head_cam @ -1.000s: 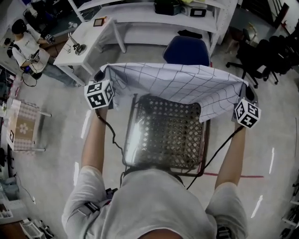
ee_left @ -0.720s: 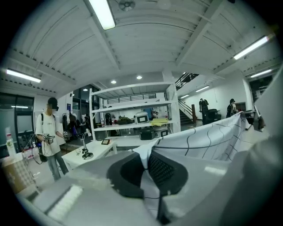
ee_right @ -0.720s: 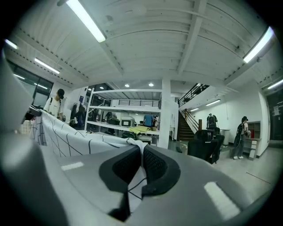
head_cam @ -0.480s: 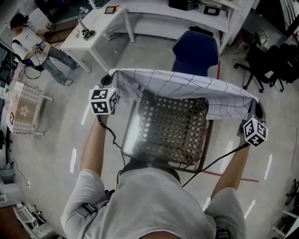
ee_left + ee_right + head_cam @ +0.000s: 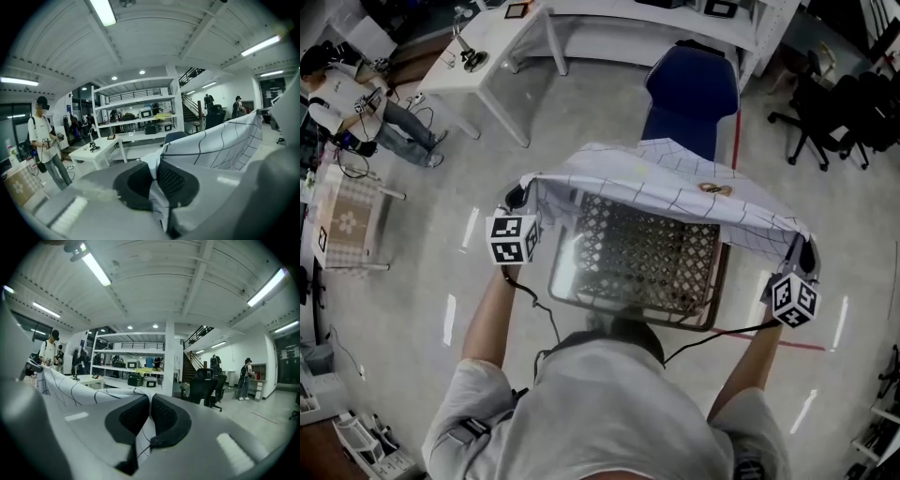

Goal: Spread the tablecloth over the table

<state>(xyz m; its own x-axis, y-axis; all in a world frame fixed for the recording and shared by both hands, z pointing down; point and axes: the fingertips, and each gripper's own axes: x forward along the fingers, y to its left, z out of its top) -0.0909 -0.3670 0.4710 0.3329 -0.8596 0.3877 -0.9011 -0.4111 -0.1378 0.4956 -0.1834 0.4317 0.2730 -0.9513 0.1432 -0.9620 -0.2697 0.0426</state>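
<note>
Roughly halfway, judging by the layout, and not laid yet. Gripping one corner of the tablecloth (image 5: pixel 675 183) with the left gripper (image 5: pixel 156 174) and the other corner with the right gripper (image 5: pixel 149 414), both clamped shut on fabric. Holding it stretched in the air across the far edge of the table (image 5: pixel 628 281), leaving most of the woven top bare. To do: pull toward the near edge, lower, release, smooth. No readable brand or text anywhere — only square patterns on the marker cubes (image 5: pixel 514 239) and a small brown mark (image 5: pixel 715 188) on the cloth, too small to read.
</note>
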